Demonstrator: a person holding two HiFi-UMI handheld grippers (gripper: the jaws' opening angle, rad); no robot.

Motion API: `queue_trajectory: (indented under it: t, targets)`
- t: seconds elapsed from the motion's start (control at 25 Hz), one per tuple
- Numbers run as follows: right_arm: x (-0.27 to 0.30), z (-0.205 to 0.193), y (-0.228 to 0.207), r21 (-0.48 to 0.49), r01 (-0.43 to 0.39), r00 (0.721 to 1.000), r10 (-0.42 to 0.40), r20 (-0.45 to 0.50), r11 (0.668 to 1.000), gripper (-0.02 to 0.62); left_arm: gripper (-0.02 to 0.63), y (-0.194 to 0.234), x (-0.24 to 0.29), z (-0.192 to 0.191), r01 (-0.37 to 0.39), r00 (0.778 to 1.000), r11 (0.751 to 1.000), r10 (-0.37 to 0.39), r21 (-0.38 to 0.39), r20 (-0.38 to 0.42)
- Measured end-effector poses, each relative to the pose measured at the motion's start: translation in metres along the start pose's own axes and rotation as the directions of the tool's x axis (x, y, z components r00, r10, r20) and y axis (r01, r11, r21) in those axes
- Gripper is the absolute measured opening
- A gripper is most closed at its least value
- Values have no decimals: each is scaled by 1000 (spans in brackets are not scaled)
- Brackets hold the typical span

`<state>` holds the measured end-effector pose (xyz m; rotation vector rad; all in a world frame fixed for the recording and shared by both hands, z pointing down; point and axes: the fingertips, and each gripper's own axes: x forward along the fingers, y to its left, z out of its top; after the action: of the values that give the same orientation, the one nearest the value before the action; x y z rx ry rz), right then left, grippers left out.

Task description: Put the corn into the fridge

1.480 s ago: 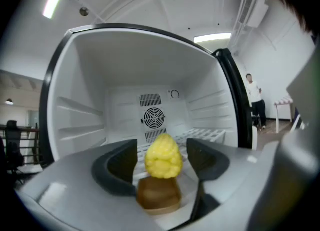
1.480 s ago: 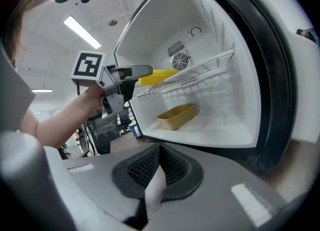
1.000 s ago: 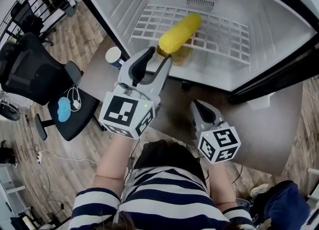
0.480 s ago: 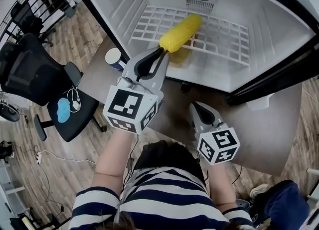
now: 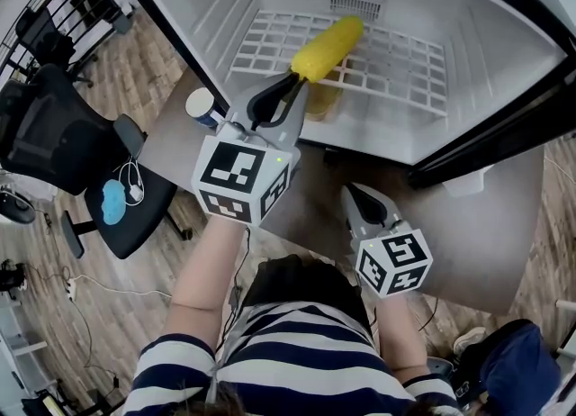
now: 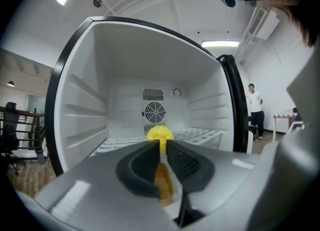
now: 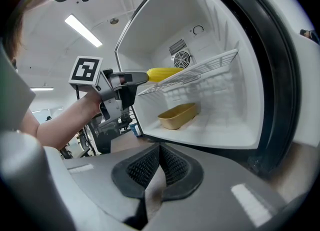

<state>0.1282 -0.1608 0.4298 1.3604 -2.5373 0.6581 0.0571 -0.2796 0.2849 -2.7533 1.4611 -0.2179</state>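
**Placement tip: settle first, then release**

Our left claw (image 5: pixel 292 88) is clamped on corn (image 5: pixel 328 48) by its near end. Cob's over fridge (image 5: pixel 504 54) wire shelf (image 5: pixel 405 63), contact unclear. We'd lower till shelf bears it, then open slowly b/c it may roll. Our right claw (image 5: pixel 353 191) sits closed, empty.

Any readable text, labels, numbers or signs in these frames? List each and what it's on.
No readable words or numbers in any view.
Cubes on the left gripper and right gripper: black-and-white square markers only, no letters.
cup: any print is too small to read.
fridge back wall: a small curved mark near the fan, not legible as a character.
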Motion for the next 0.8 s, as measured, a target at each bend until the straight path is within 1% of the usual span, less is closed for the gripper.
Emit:
queue_trajectory:
  t: [0.32, 0.64, 0.8]
  targets:
    - [-1, -1, -2, 1, 7, 1000, -7, -5, 1000, -8, 0, 2, 8, 1, -3, 1000, 1000, 3, -4, 3]
    - [1, -2, -4, 2, 11, 1000, -11, -6, 1000, -8, 0, 4, 0, -6, -10, 1000, 1000, 10, -13, 5]
    - [4, -3, -6, 3, 13, 1000, -13, -6, 1000, -8, 0, 11, -9, -10, -43, 999, 998, 43, -35, 12]
